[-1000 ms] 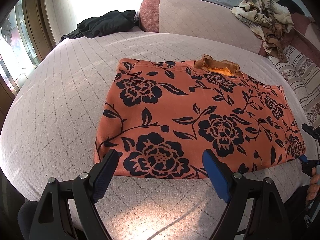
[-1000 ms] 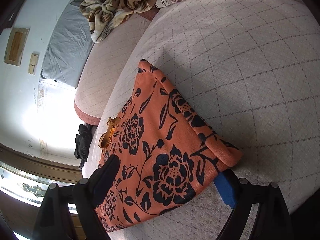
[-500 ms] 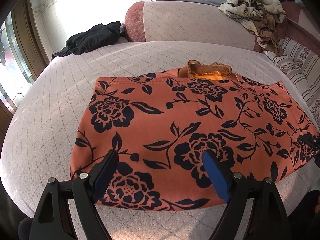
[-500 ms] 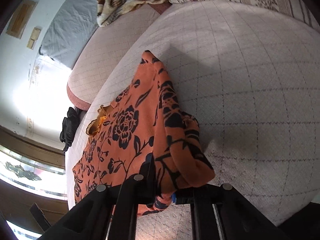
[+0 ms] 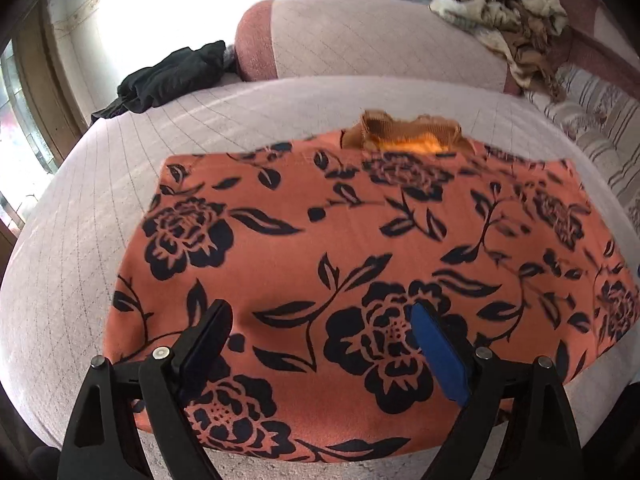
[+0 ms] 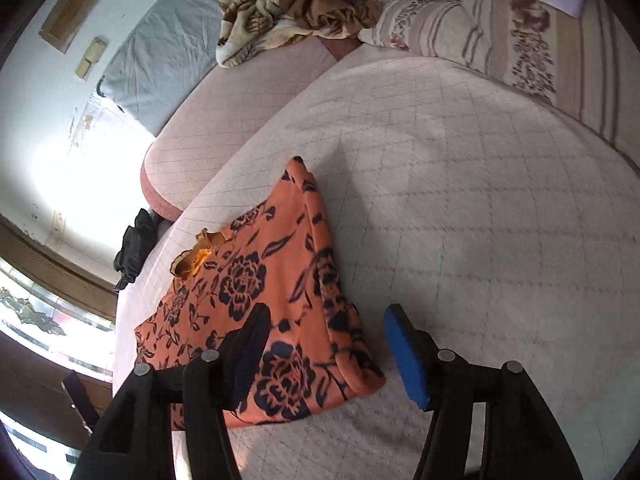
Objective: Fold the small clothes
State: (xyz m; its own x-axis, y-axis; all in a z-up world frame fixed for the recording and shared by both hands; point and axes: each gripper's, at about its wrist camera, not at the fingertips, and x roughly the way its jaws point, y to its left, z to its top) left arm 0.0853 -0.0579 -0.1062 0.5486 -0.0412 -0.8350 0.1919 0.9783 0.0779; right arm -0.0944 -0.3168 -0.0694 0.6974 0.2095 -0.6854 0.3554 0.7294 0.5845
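Orange floral garment (image 5: 360,264): soft knit, terracotta ground with a black rose-and-leaf print, folded to a broad rectangle with a brown ribbed collar (image 5: 404,136) at its far edge. It lies flat near the front edge of the bed (image 5: 80,216); the right-hand end is doubled over in a rounded fold.

Bed: pale pink quilted cover stitched in a diamond grid, with a padded bolster along the far edge.

Left tool (image 5: 320,340): black frame, blue pads, jaws spread wide above the garment's near edge and gripping nothing; they have just widened slightly.

Right tool (image 6: 328,344): same build, jaws parted and just reopened. The garment's folded right corner lies between them, free of the pads.

Black garment (image 5: 168,78): crumpled, at the bed's far left corner.

Patterned blanket (image 6: 288,4): brown and cream, bunched at the far right.
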